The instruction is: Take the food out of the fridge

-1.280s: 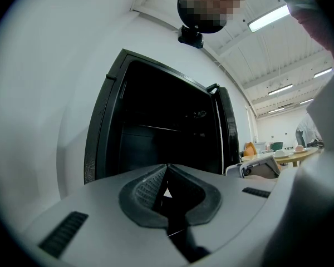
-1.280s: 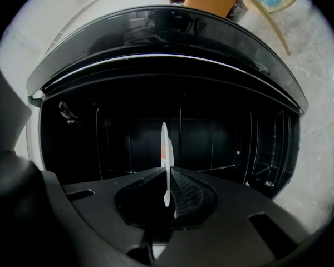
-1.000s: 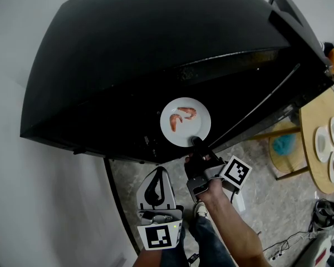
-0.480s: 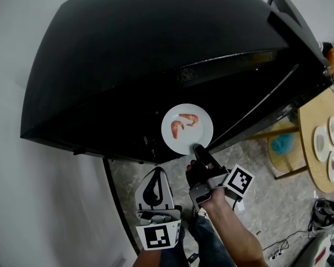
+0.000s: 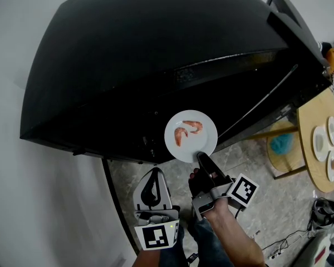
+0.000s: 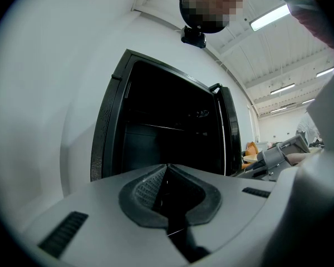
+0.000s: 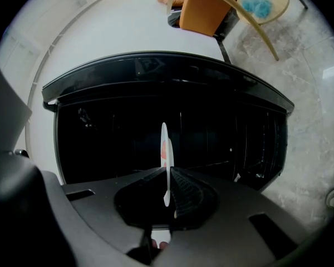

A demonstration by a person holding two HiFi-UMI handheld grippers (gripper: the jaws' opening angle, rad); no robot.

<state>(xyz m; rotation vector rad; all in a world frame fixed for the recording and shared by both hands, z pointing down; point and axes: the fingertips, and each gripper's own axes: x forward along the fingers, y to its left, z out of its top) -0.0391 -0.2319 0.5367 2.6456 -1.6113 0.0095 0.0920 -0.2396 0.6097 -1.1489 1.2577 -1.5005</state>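
A white plate [image 5: 190,140] carrying two pink shrimp [image 5: 188,130] hangs in front of the open black fridge [image 5: 145,54]. My right gripper [image 5: 200,156] is shut on the plate's near rim. In the right gripper view the plate [image 7: 165,149] shows edge-on between the pads of the right gripper [image 7: 168,188], with the dark fridge interior [image 7: 128,132] behind it. My left gripper [image 5: 153,174] stays low beside the right one, shut and holding nothing. In its own view the left gripper [image 6: 166,168] points level at the fridge [image 6: 167,127].
The fridge door [image 5: 300,32] stands open to the right. A round wooden table [image 5: 317,166] with small dishes [image 5: 322,142] is at the far right, a teal object [image 5: 283,144] on a stool beside it. A dark bag [image 5: 324,213] and cables [image 5: 278,249] lie on the stone floor.
My right gripper has drawn the plate of shrimp back out from the fridge, toward the lower right in the head view. The left gripper has stayed in place.
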